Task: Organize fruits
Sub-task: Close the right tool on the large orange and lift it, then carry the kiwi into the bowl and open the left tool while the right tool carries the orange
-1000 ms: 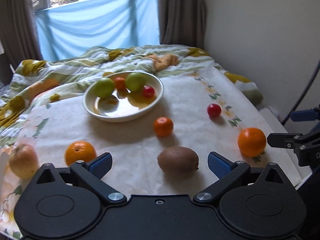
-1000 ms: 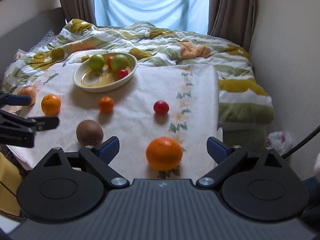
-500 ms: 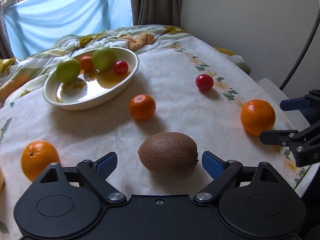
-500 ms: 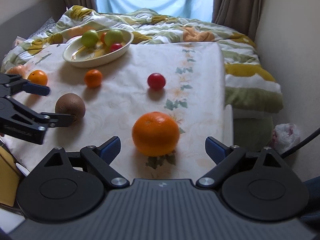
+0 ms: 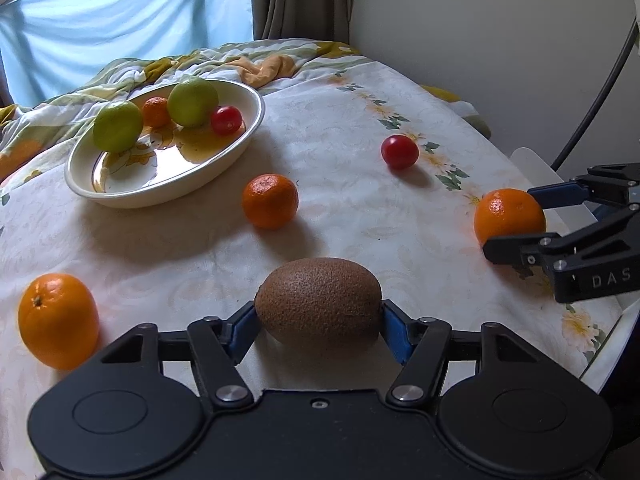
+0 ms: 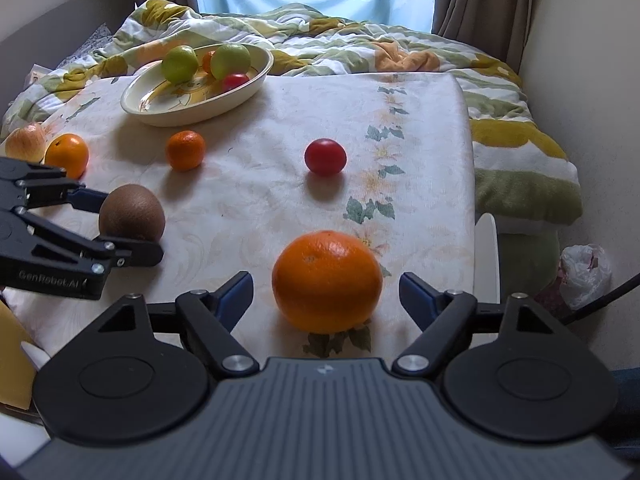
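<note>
While my left gripper [image 5: 319, 322], jaws just closing, pinches the kiwi [image 5: 318, 300] near-side of the bowl [image 5: 168, 194] | right gripper [image 6: 326, 290] closing, pads off the orange [image 6: 327, 280] | squeeze gently, lift straight

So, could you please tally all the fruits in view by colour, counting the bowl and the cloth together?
Orange fruits: 4
Green fruits: 2
Red fruits: 2
Brown kiwi: 1
Pale yellow-red apple: 1
Total: 10
</note>
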